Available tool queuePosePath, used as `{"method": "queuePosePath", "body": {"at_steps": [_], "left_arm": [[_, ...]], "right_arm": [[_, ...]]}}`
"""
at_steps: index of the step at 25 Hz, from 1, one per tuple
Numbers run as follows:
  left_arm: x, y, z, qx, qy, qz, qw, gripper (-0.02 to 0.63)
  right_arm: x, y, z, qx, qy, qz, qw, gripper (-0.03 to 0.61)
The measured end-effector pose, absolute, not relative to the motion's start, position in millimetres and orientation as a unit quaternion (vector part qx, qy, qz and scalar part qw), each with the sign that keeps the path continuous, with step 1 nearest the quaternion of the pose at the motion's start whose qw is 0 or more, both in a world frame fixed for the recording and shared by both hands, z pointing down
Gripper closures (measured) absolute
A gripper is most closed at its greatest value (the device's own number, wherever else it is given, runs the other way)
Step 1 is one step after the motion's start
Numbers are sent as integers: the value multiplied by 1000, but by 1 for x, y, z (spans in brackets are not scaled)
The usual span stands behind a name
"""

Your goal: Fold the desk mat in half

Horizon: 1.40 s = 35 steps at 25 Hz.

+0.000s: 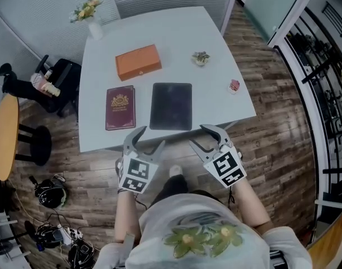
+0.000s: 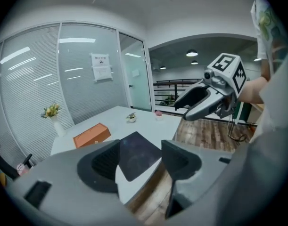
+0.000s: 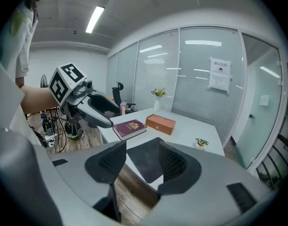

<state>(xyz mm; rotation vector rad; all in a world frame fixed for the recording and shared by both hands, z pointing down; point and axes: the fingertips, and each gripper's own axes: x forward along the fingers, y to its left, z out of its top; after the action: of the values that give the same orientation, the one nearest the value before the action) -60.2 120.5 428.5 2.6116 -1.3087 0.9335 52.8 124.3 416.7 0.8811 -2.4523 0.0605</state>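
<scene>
**Spotter A:** Desk mat (image 1: 171, 106): dark, flat and unfolded on the bench (image 1: 159, 29), close to your edge. Burgundy book (image 1: 120, 107) just beside it on the left, orange box (image 1: 138, 61) farther back. Fold not begun.

**Spotter B:** Your left hand-held gripper (image 1: 148, 141) and right hand-held gripper (image 1: 201, 140) both have jaws spread wide, with nothing between the pads. Both hang off the bench's near edge, just short of the mat and not touching it.

**Spotter A:** You hold them side by side, one toward each near corner. Probably so the near edge lifts evenly and goes over in one piece.

**Spotter B:** Agreed. In both gripper views the mat shows through the gap, ahead and below. It lies thin on the bench, so you'll likely need to get a jaw under the edge.
</scene>
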Motion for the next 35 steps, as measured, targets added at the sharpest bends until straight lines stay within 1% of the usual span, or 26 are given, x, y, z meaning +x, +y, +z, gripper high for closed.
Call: {"method": "queuePosePath", "body": {"at_steps": [9,15,26,35], "left_arm": [[-77,91,463,850,-398,342,53,356],[-81,84,485,852,-373,363,61,356],[-80,78,527,843,-345,403,90,357],[-81,60,573,832,-324,431,127,357]], "right_arm": [[47,98,462,313,-890,33,331,371],[48,92,485,316,-878,51,355,371],[49,83,526,294,-862,35,412,371],[48,63,586,235,-837,-1,495,371]]}}
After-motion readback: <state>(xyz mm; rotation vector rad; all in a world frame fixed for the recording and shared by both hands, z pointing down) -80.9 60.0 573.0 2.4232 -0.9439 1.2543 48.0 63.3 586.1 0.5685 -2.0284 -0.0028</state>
